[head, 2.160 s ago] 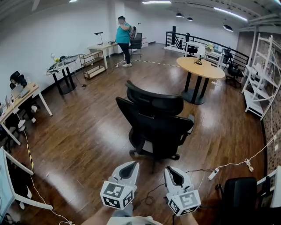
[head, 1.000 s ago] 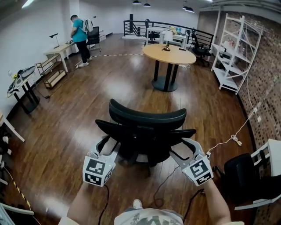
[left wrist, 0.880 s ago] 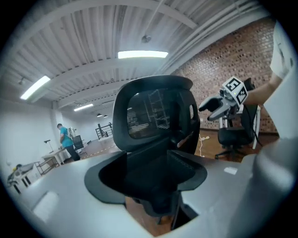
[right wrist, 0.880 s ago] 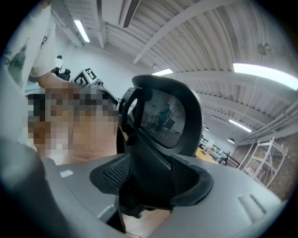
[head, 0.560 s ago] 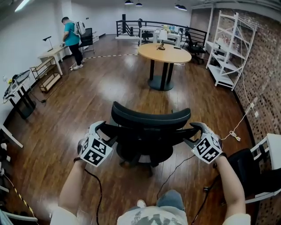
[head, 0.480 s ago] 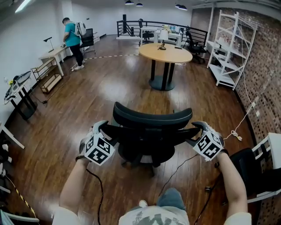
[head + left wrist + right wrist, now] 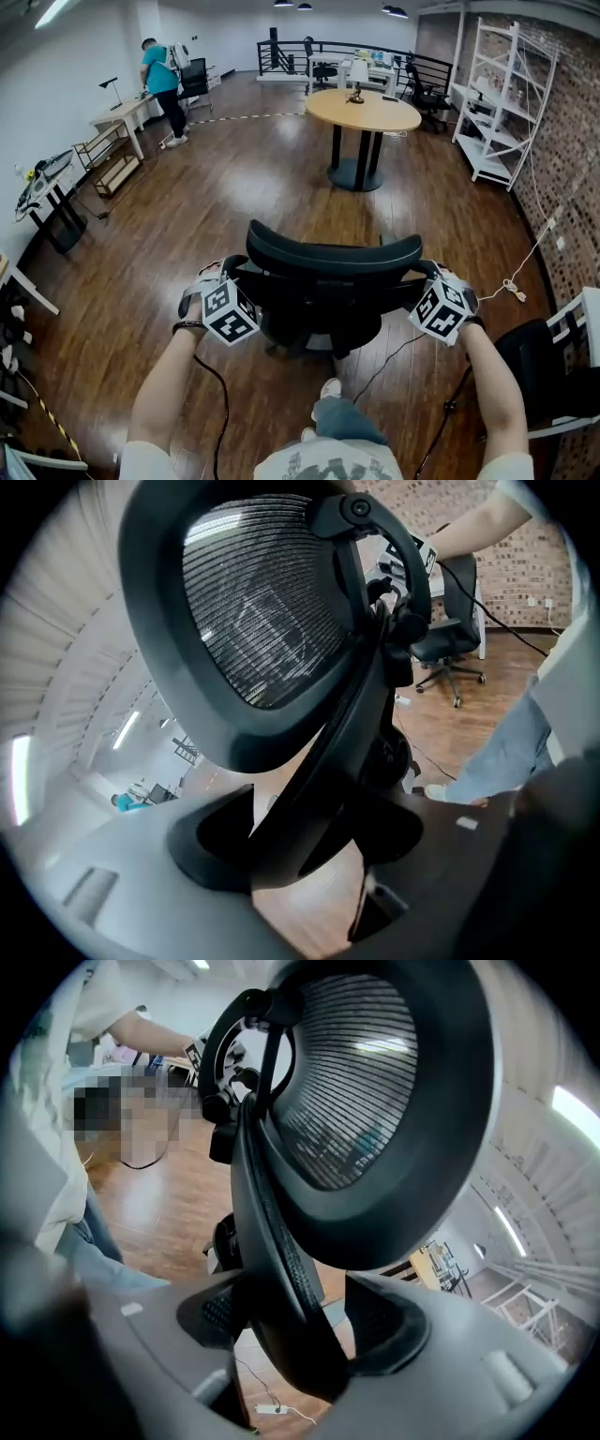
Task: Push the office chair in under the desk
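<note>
Left tool (image 7: 217, 275), right tool (image 7: 429, 274) | jaws just opened | office chair backrest (image 7: 333, 281) between

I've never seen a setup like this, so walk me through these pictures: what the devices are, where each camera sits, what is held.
No robot here: a person holds a hand tool with a two-jaw claw in each hand. The wide picture comes from a camera on the person's head, looking down at the left claw, the right claw and a black office chair on a wooden floor. The other two come from cameras riding on each claw, looking along its jaws. The marker cubes belong to the tools. Both claws' jaws have just been opening and stand wide, each with a side edge of the chair's backrest between them; neither looks clamped on it. A round table stands farther off.
</note>
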A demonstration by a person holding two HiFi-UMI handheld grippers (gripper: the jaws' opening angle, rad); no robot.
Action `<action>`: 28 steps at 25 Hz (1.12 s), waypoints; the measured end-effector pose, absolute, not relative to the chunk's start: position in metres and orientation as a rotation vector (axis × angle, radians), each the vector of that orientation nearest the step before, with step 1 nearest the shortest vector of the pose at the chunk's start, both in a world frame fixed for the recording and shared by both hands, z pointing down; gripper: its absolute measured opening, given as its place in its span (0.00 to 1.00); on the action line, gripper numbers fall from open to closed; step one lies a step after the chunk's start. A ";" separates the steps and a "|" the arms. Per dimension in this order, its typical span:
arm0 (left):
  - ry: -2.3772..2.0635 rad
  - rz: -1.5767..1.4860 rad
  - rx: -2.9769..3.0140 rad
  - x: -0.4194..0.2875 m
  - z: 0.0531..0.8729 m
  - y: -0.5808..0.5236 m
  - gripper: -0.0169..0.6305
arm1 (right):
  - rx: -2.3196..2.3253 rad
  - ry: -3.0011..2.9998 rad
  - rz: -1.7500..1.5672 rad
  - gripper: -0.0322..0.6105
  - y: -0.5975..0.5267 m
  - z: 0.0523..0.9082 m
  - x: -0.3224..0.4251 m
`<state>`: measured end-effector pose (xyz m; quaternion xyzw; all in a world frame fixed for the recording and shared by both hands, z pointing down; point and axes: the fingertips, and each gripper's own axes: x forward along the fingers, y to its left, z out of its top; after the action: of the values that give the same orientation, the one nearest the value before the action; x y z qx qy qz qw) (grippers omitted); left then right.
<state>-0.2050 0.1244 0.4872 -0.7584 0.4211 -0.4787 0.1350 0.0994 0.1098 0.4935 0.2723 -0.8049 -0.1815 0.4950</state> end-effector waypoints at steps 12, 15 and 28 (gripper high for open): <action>1.213 -1.420 -2.195 -0.219 0.489 0.078 0.52 | 0.659 -1.933 -0.527 0.45 0.069 0.497 0.086; 1.208 -1.441 -2.196 -0.224 0.488 0.056 0.52 | 0.666 -1.934 -0.539 0.45 0.049 0.494 0.082; 1.150 -1.455 -2.197 -0.220 0.487 -0.049 0.51 | 0.677 -1.903 -0.547 0.43 -0.051 0.495 0.088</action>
<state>-0.2205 -0.0487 0.4868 -0.7574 0.3964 -0.5015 0.1328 0.0877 -0.0509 0.4947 0.2799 -0.7872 -0.2264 0.5007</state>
